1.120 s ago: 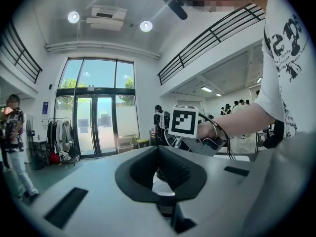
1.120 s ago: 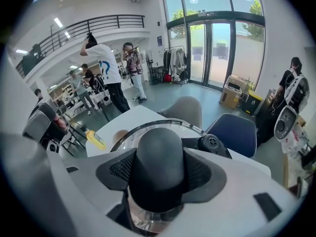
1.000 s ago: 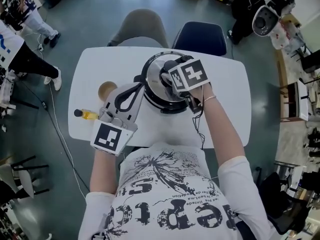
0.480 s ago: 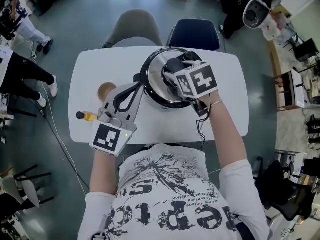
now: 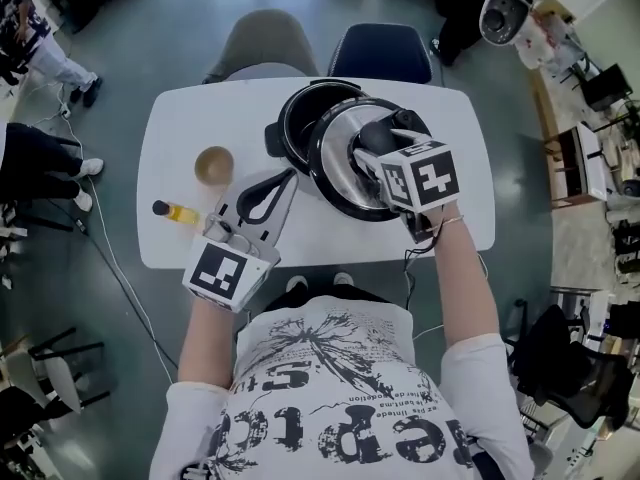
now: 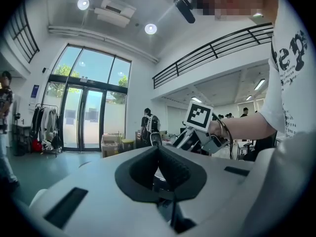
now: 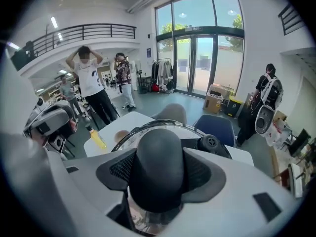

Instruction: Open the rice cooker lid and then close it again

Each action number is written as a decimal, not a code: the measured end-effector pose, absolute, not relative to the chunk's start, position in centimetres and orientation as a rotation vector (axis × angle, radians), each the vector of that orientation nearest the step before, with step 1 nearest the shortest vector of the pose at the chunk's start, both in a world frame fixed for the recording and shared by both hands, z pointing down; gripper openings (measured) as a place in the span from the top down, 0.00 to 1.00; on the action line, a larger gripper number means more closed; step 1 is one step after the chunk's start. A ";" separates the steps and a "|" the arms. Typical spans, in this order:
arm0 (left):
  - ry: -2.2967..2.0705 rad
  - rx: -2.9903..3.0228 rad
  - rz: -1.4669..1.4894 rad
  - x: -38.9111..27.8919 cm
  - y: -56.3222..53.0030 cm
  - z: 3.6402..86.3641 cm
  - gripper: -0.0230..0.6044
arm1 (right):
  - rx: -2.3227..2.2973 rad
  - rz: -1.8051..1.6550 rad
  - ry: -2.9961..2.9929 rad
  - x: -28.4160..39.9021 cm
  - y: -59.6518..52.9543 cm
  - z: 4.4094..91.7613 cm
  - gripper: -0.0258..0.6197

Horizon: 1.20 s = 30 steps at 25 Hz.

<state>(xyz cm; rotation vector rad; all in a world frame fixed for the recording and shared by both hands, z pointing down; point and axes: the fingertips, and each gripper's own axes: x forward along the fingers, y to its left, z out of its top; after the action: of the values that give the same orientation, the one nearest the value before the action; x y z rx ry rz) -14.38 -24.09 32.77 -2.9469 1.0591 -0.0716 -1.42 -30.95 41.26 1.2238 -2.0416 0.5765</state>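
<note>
The black rice cooker pot (image 5: pixel 300 118) stands on the white table (image 5: pixel 170 128), with part of its open mouth showing at the far left of the lid. The round glass lid (image 5: pixel 340 173) hangs tilted over the pot's near right side. My right gripper (image 5: pixel 383 146) is shut on the lid's black knob (image 7: pixel 158 147), which fills the space between the pads. The lid's metal rim (image 7: pixel 129 131) shows below it. My left gripper (image 5: pixel 288 178) lies level to the pot's near left, apart from it. Its jaws are shut, with the tips meeting and nothing between them (image 6: pixel 158 149).
A wooden bowl (image 5: pixel 213 165) and a yellow bottle (image 5: pixel 175 211) sit on the table's left part. A grey chair (image 5: pixel 268 43) and a blue chair (image 5: pixel 382 48) stand behind the table. People stand off to the far left on the floor.
The right gripper lifted the lid off the pot and carried it right and nearer, uncovering part of the pot. The left gripper drew back from the cooker's side.
</note>
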 end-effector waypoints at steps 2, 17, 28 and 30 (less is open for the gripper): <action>1.070 -2.941 -0.068 -13.4 -23.0 32.4 0.94 | 1.212 0.573 -2.043 -0.5 -29.6 41.4 0.51; 1.314 -2.815 -0.160 -2.8 -12.7 34.7 0.94 | 0.990 0.512 -2.129 7.7 -18.5 44.3 0.51; 1.430 -2.782 -0.220 1.0 -6.8 36.9 0.94 | 0.929 0.557 -2.147 12.3 -12.6 47.5 0.51; 1.452 -2.770 -0.217 0.9 -6.5 36.6 0.94 | 0.930 0.545 -2.153 12.3 -12.6 46.9 0.51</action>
<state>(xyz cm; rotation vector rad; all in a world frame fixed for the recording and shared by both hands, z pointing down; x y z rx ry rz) 0.87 -6.54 36.57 -2.7699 1.4525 -0.2166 12.29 -12.55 46.89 0.9297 -2.1533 0.5448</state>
